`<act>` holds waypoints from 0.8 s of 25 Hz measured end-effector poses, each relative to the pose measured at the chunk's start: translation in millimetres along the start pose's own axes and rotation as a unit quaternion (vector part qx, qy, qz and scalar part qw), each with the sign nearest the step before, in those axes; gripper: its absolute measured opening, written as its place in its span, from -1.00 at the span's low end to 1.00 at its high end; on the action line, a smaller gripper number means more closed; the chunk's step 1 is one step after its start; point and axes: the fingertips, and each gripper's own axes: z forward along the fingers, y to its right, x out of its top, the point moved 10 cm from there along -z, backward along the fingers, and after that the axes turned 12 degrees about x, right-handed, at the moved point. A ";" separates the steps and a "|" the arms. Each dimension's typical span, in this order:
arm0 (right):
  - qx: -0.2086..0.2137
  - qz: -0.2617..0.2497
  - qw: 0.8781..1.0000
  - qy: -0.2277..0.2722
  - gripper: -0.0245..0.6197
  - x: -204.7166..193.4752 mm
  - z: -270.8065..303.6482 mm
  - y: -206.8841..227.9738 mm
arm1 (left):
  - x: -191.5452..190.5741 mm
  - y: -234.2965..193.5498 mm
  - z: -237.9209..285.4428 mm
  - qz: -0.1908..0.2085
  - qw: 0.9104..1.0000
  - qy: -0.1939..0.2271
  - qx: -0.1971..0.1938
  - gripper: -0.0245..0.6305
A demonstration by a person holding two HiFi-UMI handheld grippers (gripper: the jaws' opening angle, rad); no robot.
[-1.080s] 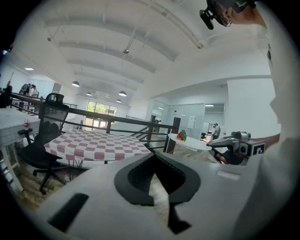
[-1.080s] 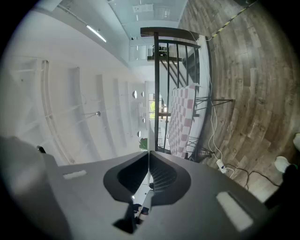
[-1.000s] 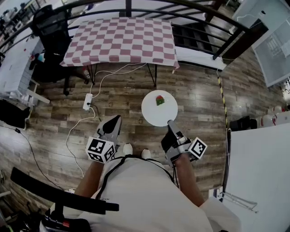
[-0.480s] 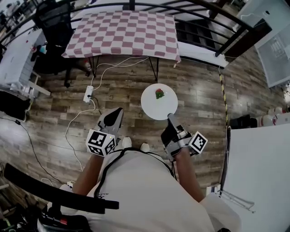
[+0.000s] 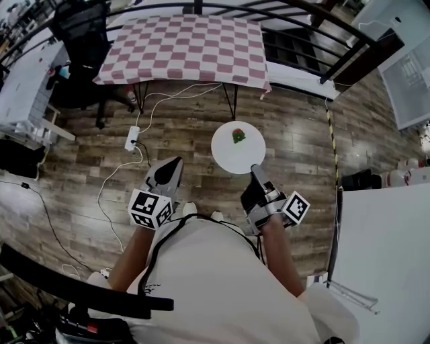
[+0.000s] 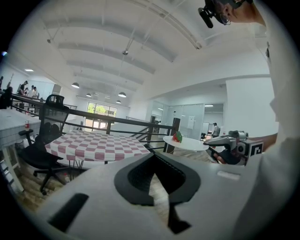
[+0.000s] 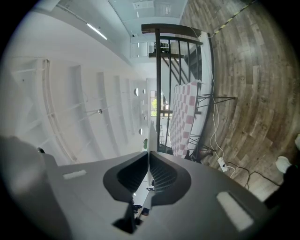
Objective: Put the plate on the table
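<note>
A white round plate point(image 5: 236, 153) carrying a small red and green item point(image 5: 238, 135) is held level over the wood floor. My right gripper point(image 5: 254, 169) is shut on the plate's near rim. In the right gripper view the plate point(image 7: 148, 138) shows edge-on between the closed jaws of that gripper point(image 7: 148, 153). The table point(image 5: 181, 47), covered with a red and white checked cloth, stands ahead, beyond the plate. My left gripper point(image 5: 168, 169) hangs to the plate's left, shut and holding nothing. The left gripper view shows the plate point(image 6: 190, 143) off to its right and the table point(image 6: 93, 140) ahead.
A black railing point(image 5: 201, 12) curves behind the table. To its left stands a black office chair point(image 5: 80, 40). On the floor lie a white power strip point(image 5: 131, 144) and cables. There is a white surface point(image 5: 383, 248) at right and a yellow-black tape line point(image 5: 330, 134).
The plate and both grippers have moved slightly forward toward the checked table. The right gripper's hold on the rim is unchanged.
</note>
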 end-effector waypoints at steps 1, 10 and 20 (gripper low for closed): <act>0.001 -0.002 1.000 0.000 -0.86 -0.7 1.6 0.8 | 0.0 -2.9 0.1 0.000 1.000 0.000 0.000 -0.90; 0.002 -0.010 1.000 0.005 -0.86 -11.0 16.8 6.3 | 2.6 -25.8 3.5 0.002 1.000 0.002 -0.004 -0.90; -0.006 -0.021 1.000 0.013 -0.86 -28.7 29.2 11.0 | -1.9 -52.8 -1.4 -0.005 1.000 -0.005 -0.011 -0.90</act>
